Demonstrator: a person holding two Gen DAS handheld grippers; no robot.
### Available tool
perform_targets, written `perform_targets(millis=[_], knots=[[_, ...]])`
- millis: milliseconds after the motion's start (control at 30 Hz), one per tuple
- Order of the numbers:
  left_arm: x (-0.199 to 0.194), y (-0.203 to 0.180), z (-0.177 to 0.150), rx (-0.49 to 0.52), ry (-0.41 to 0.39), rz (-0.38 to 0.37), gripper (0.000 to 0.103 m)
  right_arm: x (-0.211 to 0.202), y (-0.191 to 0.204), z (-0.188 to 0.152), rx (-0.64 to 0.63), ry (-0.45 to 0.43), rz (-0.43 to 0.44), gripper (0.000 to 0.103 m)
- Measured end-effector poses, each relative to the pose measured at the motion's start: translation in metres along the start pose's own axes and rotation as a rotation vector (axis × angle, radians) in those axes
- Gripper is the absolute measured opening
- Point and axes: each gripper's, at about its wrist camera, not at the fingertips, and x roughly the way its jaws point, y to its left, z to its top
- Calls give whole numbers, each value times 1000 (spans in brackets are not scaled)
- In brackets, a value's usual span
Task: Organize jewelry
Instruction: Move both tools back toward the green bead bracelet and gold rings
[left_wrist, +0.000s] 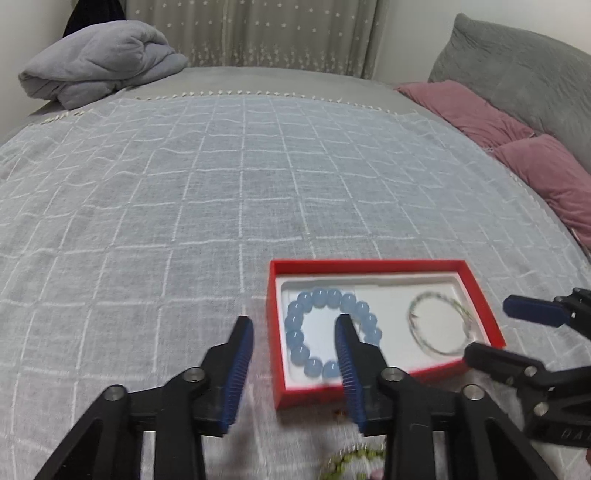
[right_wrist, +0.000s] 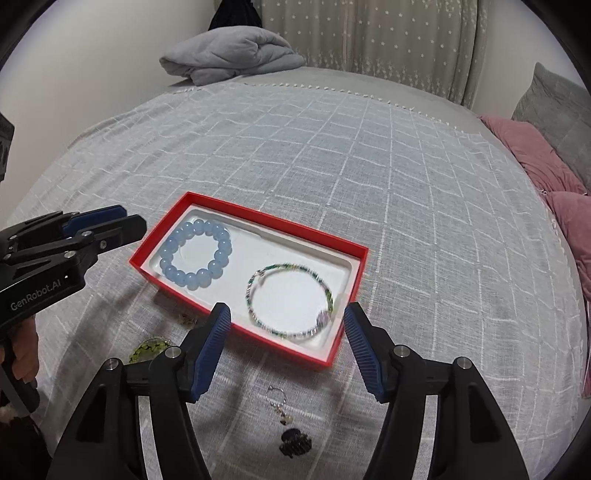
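Note:
A red box (right_wrist: 354, 280) with a white lining lies on the checked bedspread; it also shows in the left wrist view (left_wrist: 275, 332). Inside it lie a pale blue bead bracelet (right_wrist: 221, 236) (left_wrist: 295, 321) on the left and a thin green-and-silver bracelet (right_wrist: 273, 328) (left_wrist: 417, 334) on the right. My left gripper (left_wrist: 295, 325) (right_wrist: 125, 221) is open and empty over the box's left edge. My right gripper (right_wrist: 286, 314) (left_wrist: 491, 328) is open and empty over the box's near right part. A green bead bracelet (right_wrist: 149, 349) (left_wrist: 347, 461), an earring (right_wrist: 279, 404) and a dark charm (right_wrist: 295, 441) lie on the bed in front of the box.
A folded grey blanket (right_wrist: 236, 55) lies at the far side of the bed. Pink pillows (right_wrist: 535, 162) and a grey cushion (right_wrist: 561, 110) line the right side. A starred curtain (right_wrist: 369, 33) hangs behind the bed.

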Motion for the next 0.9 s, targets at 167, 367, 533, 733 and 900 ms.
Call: perform_targets(millis=[167,367,533,733,900], knots=[[-20,0,-12,14,0,29,68,-22,-1,-10,-4,-7,-13,68],[-31,5,-28,-28,46,25,83,-36,-1,-27,6,5,-16,71],[-31,3,-47,-20,89,43,86,-36,-1,-43,33,27,-3,72],[-27,4,-67,-26,131,67,86,-25,-5,-62,85,89,-22,72],[-20,6,-81,-10,176,68,86,-21,-12,-73,116,105,-27,72]])
